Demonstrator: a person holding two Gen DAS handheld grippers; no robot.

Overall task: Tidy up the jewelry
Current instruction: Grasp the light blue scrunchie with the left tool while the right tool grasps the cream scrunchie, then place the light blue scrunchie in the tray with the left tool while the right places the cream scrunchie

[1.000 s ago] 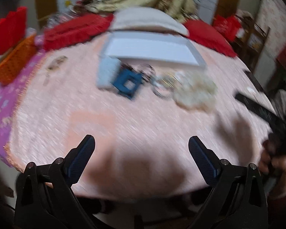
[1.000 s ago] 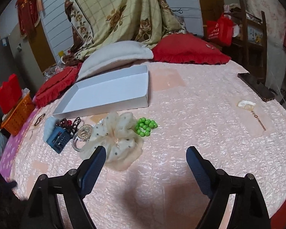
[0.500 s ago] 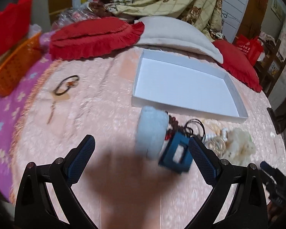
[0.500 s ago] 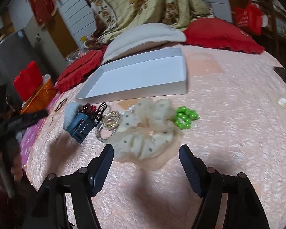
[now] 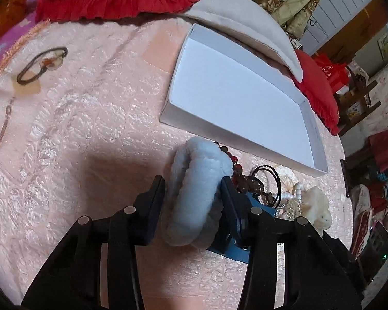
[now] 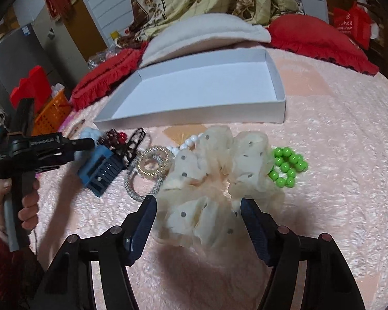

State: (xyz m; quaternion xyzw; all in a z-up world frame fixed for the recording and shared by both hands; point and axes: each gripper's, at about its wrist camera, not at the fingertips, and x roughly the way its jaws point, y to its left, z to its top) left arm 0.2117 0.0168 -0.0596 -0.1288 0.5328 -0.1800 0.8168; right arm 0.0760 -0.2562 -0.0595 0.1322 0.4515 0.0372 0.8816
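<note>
- Left wrist view: left gripper jaws are clamped on the fluffy pale-blue scrunchie, positioned for transfer to the empty white cardboard tray just beyond.
- Right gripper jaws stand apart, flanking the cream dotted chiffon scrunchie on the pink bedspread.
- Half a second ago, both sets of jaws stood wider and the blue scrunchie was ungripped.

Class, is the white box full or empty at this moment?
Empty: the white box shows only bare floor; the jewelry lies outside it on the bedspread.

blue hair clip half hidden behind left claw
</note>
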